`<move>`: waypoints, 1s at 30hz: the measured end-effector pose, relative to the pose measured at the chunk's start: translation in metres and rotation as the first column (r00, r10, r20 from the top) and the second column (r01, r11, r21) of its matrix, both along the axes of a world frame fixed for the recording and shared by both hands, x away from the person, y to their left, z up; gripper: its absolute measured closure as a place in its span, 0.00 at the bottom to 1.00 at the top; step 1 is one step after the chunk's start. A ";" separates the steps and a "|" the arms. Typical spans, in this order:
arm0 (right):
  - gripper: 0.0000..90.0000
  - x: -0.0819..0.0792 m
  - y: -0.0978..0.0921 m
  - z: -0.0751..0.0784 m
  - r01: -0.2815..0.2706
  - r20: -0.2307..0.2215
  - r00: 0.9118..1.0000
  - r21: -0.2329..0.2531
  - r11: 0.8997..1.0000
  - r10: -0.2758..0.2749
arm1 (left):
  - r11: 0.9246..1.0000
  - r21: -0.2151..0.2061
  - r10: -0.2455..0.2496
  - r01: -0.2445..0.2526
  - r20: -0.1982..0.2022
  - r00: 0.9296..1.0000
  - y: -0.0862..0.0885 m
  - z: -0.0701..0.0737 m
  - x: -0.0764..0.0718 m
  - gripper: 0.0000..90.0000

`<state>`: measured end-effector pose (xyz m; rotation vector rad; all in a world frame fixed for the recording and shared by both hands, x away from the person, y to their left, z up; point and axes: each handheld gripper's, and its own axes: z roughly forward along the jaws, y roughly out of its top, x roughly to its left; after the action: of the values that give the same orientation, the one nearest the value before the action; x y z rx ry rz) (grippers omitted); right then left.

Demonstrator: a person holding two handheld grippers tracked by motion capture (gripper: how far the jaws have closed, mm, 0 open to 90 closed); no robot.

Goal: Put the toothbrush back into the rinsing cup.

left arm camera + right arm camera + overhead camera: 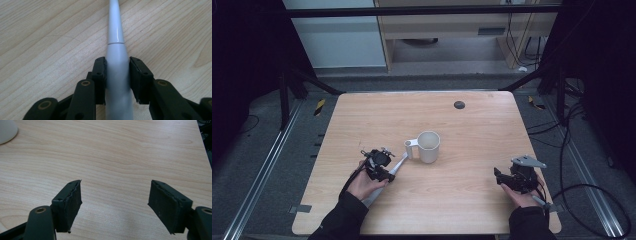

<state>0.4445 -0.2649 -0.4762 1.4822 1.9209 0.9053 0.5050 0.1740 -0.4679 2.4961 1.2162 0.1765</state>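
A white mug (428, 146) with a side handle stands near the middle of the wooden table (472, 120). A long pale grey-white handled tool (116, 57) lies on the table just left of the mug, its thin end (401, 161) toward the mug's handle. My left gripper (384, 173) is shut on the tool's thick handle, one jaw on each side, as the left gripper view shows (116, 77). My right gripper (501, 178) is low over the table at the front right, open with nothing between its jaws (115, 203). The mug's edge (7, 130) shows at the top left of the right gripper view.
A small dark round disc (459, 104) sits near the table's far edge. Dark frame bars, cables and a pale cabinet (452, 30) stand beyond the table. Bare wood lies between the mug and the right gripper.
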 end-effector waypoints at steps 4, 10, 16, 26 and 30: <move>0.29 0.000 0.000 0.000 -0.001 0.000 1.000 -0.002 1.000 0.001 | 1.000 -0.001 -0.002 0.002 0.003 1.000 0.002 0.000 -0.001 0.75; 0.29 0.000 0.000 0.000 0.000 -0.001 1.000 -0.002 1.000 0.000 | 1.000 -0.016 0.012 -0.011 0.024 1.000 0.007 0.009 -0.003 0.75; 0.30 0.000 0.000 0.000 0.001 0.000 1.000 -0.001 1.000 -0.001 | 0.997 -0.059 0.046 -0.042 0.065 0.997 0.020 0.022 -0.005 0.75; 0.30 -0.001 0.000 0.000 0.001 -0.003 1.000 0.000 1.000 -0.001 | 0.989 -0.132 0.078 -0.060 0.134 0.988 0.035 0.050 -0.013 0.75; 0.30 0.000 0.000 -0.001 -0.001 -0.001 1.000 -0.003 1.000 0.001 | 0.983 -0.171 0.092 -0.063 0.167 0.982 0.040 0.061 -0.017 0.75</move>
<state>0.4443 -0.2649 -0.4768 1.4801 1.9235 0.9023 0.4883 0.2143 -0.4065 2.2427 1.2049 0.2954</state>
